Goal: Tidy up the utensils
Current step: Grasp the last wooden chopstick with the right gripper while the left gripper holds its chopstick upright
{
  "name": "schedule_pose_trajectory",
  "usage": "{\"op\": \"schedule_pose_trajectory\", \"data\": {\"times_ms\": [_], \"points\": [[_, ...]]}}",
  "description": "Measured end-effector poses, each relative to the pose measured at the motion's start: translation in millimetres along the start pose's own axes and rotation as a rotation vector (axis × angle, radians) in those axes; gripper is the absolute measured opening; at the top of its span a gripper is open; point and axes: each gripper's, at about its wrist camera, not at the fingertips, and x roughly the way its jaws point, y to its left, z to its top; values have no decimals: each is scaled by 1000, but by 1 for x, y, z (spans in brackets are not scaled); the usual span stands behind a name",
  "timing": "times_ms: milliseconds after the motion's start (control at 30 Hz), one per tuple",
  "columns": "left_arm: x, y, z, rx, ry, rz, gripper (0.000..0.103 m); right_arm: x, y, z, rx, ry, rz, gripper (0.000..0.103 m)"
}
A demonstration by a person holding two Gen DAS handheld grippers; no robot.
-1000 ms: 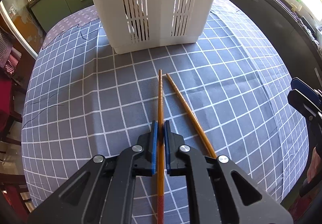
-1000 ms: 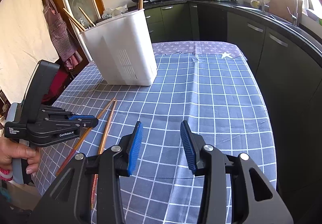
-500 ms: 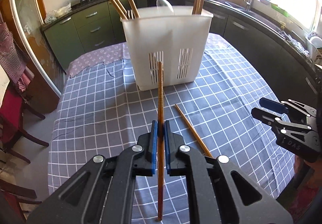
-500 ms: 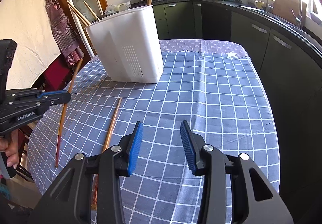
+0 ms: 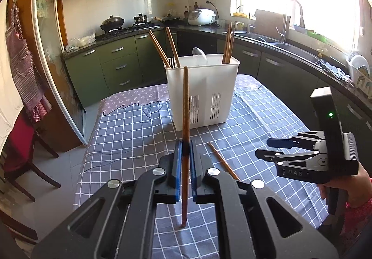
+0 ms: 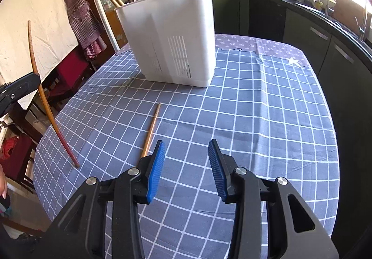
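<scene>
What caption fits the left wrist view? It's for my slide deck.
Left gripper clamps one chopstick before the white utensil holder; another chopstick lies on the checked tablecloth.

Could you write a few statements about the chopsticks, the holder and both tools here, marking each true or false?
1. The left tool is shut on a chopstick. True.
2. The right tool grips the second chopstick. False: it is open and empty; that chopstick lies on the tablecloth.
3. The white holder already contains chopsticks. True.
4. The holder lies on its side. False: it stands upright.
5. The held chopstick lies flat on the tablecloth. False: it is lifted and tilted.
</scene>
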Motion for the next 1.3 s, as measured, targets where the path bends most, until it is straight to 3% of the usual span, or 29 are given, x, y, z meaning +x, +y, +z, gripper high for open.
{"op": "schedule_pose_trajectory", "data": {"times_ms": [467, 700, 1100, 1300], "points": [[-11, 5, -10, -1, -24, -40, 7, 69, 51, 29, -114, 126, -32, 39], [-10, 6, -10, 1, -23, -45, 7, 80, 65, 26, -170, 151, -79, 39], [-9, 6, -9, 8, -19, -48, 7, 80, 65, 27, -160, 154, -75, 39], [-8, 6, -8, 8, -16, -45, 7, 77, 69, 27, -171, 159, -64, 22]]}}
